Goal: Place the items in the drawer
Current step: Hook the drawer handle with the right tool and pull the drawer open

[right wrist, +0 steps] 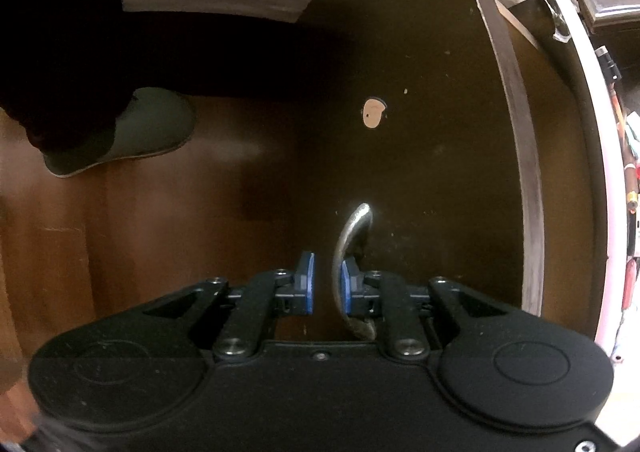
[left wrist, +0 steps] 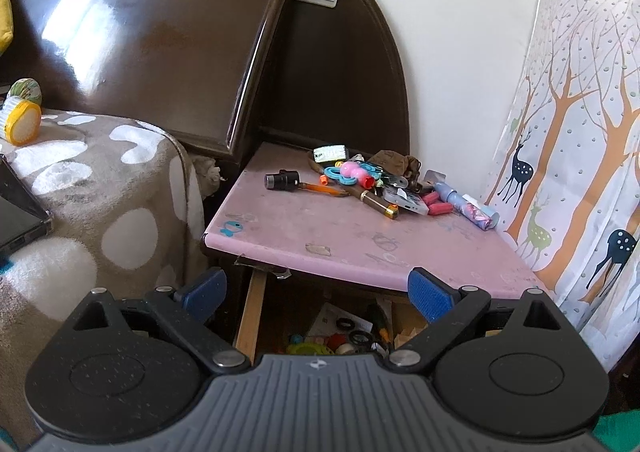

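Observation:
In the left wrist view a pink-topped nightstand [left wrist: 304, 228] carries a pile of small items [left wrist: 368, 180]: a black cylinder [left wrist: 282, 180], an orange pencil, pink and blue toys, red erasers, a patterned tube. Its drawer [left wrist: 344, 332] below is pulled out and holds small bits. My left gripper [left wrist: 316, 294] is open and empty in front of the drawer. In the right wrist view my right gripper [right wrist: 326, 284] has its jaws nearly closed around the curved metal handle [right wrist: 348, 248] of the dark drawer front [right wrist: 420, 156]; the right pad touches the handle, a small gap shows on the left.
A bed with a spotted brown blanket [left wrist: 100, 192] stands left of the nightstand, with a dark headboard [left wrist: 160, 32] behind. A deer-print curtain [left wrist: 580, 152] hangs at the right. In the right wrist view a slippered foot [right wrist: 132, 132] stands on the wooden floor.

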`<state>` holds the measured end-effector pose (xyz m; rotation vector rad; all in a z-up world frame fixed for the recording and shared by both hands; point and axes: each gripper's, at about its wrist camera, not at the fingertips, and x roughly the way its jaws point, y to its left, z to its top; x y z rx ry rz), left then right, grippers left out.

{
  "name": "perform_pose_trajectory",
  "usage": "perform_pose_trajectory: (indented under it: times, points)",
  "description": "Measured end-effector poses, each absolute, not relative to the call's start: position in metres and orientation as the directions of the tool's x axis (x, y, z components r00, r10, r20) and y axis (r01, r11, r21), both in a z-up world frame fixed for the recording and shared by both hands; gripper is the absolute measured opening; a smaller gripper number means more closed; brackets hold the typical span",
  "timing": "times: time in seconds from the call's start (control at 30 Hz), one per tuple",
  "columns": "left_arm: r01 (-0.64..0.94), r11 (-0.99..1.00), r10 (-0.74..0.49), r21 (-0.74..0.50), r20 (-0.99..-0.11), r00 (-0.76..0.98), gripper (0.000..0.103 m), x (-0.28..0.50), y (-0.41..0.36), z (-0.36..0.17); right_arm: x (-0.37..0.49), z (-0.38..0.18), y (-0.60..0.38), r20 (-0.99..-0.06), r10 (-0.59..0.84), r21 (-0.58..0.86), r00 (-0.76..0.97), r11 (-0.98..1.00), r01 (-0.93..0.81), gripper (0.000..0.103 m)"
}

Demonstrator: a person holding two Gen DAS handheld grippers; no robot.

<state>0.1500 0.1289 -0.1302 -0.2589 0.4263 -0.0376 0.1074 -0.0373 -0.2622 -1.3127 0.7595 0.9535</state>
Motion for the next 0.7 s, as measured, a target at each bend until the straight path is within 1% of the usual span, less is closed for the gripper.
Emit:
perform_pose_trajectory:
  times: [0.1,0.47,0.7]
  points:
    - [-0.016,0.968,-0.090,-0.252,-0.404,0.910,0.098,0.150,0.128,-0.130,0.106,-0.267,-0.031,-0.890,0.139,-0.436,0.435,0.025,-0.900,0.015]
    - [-0.006,0.972,-0.094,-0.234,-0.412,0.906,0.098,0.149,0.121,-0.130,0.049,-0.280,-0.029,-0.888,0.143,-0.437,0.437,0.029,-0.899,0.015]
    - [0.010,0.978,-0.100,-0.208,-0.427,0.899,0.098,0.151,0.113,-0.132,0.045,-0.273,-0.027,-0.892,0.142,-0.415,0.429,0.116,-0.902,0.016]
